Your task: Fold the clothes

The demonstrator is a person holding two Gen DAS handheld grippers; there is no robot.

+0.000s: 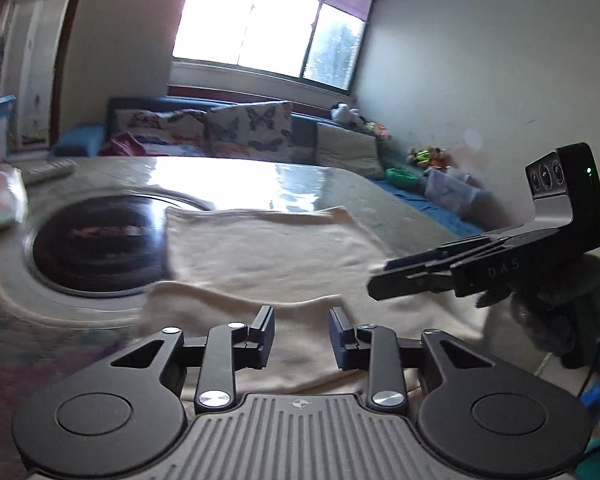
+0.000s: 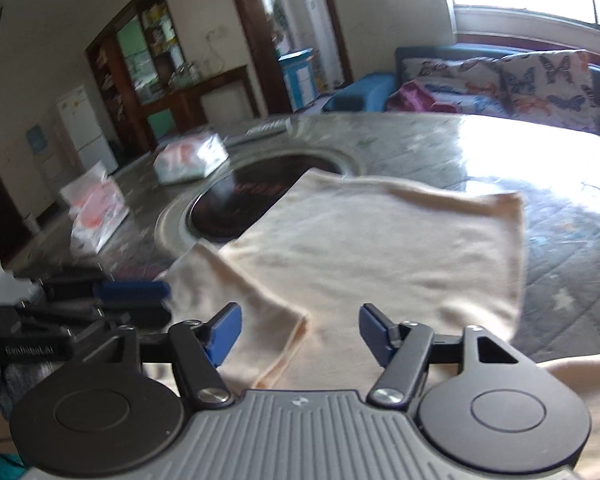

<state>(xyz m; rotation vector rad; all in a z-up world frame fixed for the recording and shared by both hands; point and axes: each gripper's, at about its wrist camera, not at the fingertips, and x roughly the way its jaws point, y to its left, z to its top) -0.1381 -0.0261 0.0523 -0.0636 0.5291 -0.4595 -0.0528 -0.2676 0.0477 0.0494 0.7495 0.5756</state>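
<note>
Cream garment (image 2: 380,256) lies flat on the grey table (image 2: 480,148), far corner overlapping the round black inset (image 2: 240,200) in the tabletop; near-left flap is folded over. Left gripper (image 1: 301,334) just above the garment's near edge, jaws apart with a moderate gap, nothing between them. Right gripper (image 2: 300,332) above the garment's near edge too, jaws spread wide, empty. Two plastic-wrapped packs (image 2: 190,158) sit on the table beyond the inset, left of the garment. Frames are motion-blurred.
</note>
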